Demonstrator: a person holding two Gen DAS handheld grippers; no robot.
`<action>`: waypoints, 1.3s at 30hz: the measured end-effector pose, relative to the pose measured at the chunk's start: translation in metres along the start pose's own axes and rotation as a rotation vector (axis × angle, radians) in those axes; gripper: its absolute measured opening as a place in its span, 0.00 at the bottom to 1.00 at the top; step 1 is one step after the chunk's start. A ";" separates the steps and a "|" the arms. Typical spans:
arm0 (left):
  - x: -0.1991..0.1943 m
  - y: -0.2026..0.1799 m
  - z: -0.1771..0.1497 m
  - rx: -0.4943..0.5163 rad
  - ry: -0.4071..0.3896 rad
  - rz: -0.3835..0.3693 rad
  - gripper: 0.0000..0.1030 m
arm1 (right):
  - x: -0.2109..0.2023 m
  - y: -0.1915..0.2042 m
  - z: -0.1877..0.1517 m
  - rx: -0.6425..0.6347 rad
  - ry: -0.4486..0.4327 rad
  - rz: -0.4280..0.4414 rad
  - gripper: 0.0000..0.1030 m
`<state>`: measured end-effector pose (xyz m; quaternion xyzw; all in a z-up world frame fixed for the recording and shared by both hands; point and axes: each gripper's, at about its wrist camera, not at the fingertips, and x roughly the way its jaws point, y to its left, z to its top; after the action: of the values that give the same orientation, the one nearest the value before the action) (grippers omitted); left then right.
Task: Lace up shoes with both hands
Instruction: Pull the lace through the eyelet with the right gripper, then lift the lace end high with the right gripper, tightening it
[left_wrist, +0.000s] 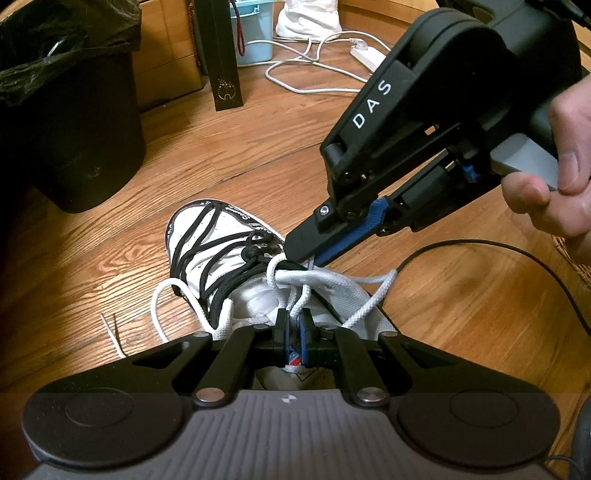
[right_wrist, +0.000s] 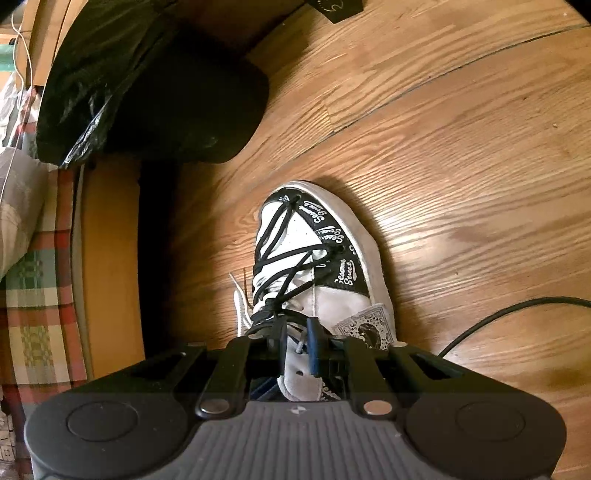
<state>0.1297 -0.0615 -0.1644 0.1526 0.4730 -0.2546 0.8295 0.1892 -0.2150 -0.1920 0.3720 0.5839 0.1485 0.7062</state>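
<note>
A white and black sneaker (left_wrist: 221, 236) (right_wrist: 332, 295) lies on the wooden floor, toe pointing away. Black lace (left_wrist: 218, 284) crosses its front, and thick white lace (left_wrist: 332, 280) is bunched near the ankle. My left gripper (left_wrist: 294, 321) is shut on a loop of the white lace just above the shoe's opening. My right gripper (left_wrist: 301, 258), held by a hand (left_wrist: 565, 177), comes down from the upper right with its tips at the white lace knot. In the right wrist view, the right gripper (right_wrist: 298, 334) shows a narrow gap between its fingers, with a white lace strand lying loose in it.
A black bin with a bag (left_wrist: 74, 122) (right_wrist: 159, 92) stands to the left beyond the shoe. A black cable (left_wrist: 517, 254) (right_wrist: 517, 310) runs over the floor on the right. White cords and a power strip (left_wrist: 365, 55) lie farther back. Plaid cloth (right_wrist: 29, 277) hangs at the left.
</note>
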 end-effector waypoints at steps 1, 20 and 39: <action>0.000 0.000 0.000 0.000 0.000 0.000 0.06 | 0.000 0.000 0.000 -0.004 0.000 -0.004 0.09; -0.002 0.001 -0.001 0.001 -0.008 0.020 0.20 | -0.003 0.008 -0.001 -0.058 -0.028 -0.036 0.03; -0.029 0.018 0.001 -0.097 -0.086 0.049 0.24 | -0.011 0.012 0.005 -0.114 -0.098 -0.103 0.04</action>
<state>0.1280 -0.0391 -0.1384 0.1128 0.4449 -0.2176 0.8614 0.1941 -0.2155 -0.1758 0.3075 0.5577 0.1266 0.7605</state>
